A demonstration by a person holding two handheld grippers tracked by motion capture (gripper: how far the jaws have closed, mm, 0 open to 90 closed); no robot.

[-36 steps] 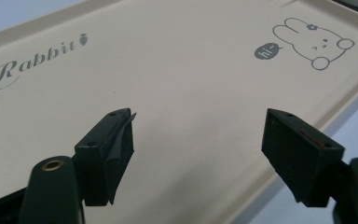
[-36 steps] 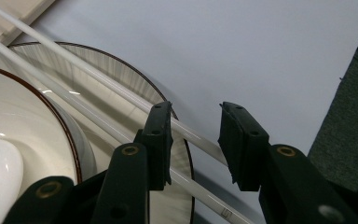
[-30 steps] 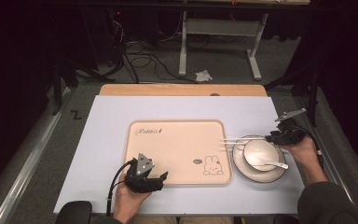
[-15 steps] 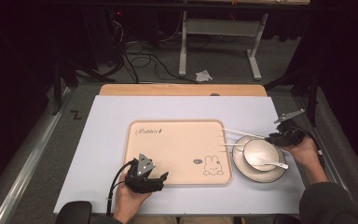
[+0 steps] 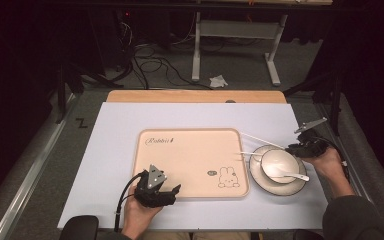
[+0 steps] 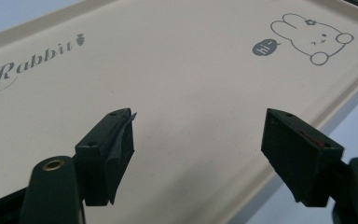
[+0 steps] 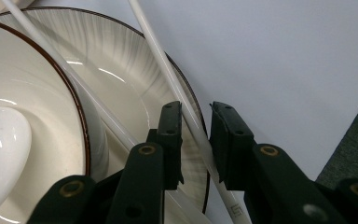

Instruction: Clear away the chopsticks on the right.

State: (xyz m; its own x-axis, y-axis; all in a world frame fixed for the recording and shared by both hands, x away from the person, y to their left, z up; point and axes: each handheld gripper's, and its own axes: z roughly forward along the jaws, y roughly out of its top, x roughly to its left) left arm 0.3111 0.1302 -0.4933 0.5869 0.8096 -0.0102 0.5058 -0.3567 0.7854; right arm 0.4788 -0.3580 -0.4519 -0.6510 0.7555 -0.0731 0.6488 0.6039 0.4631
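A beige rabbit tray (image 5: 190,150) lies mid-table. My left gripper (image 5: 172,192) rests open at its near edge, and the left gripper view has the jaws (image 6: 200,116) spread over bare tray (image 6: 168,60). Right of the tray a white bowl (image 5: 278,162) with a white spoon (image 5: 292,175) sits on a brown-rimmed plate (image 5: 257,177). My right gripper (image 5: 292,148) is at the plate's far right rim, shut (image 7: 196,109) on one white chopstick (image 7: 163,51), which angles off toward the tray's far corner (image 5: 262,140). A second chopstick (image 7: 51,56) lies loose across plate (image 7: 126,70) and bowl (image 7: 28,93).
The tray and plate sit on a pale sheet (image 5: 115,130) over a wooden table (image 5: 195,96). Past the table's far edge the floor holds cables (image 5: 150,65) and a metal stand (image 5: 232,30). The sheet's right edge is close beside my right hand.
The two chopsticks, first side by side, have splayed apart: the held one's far tip swung toward the table's far side. The left gripper has not moved.
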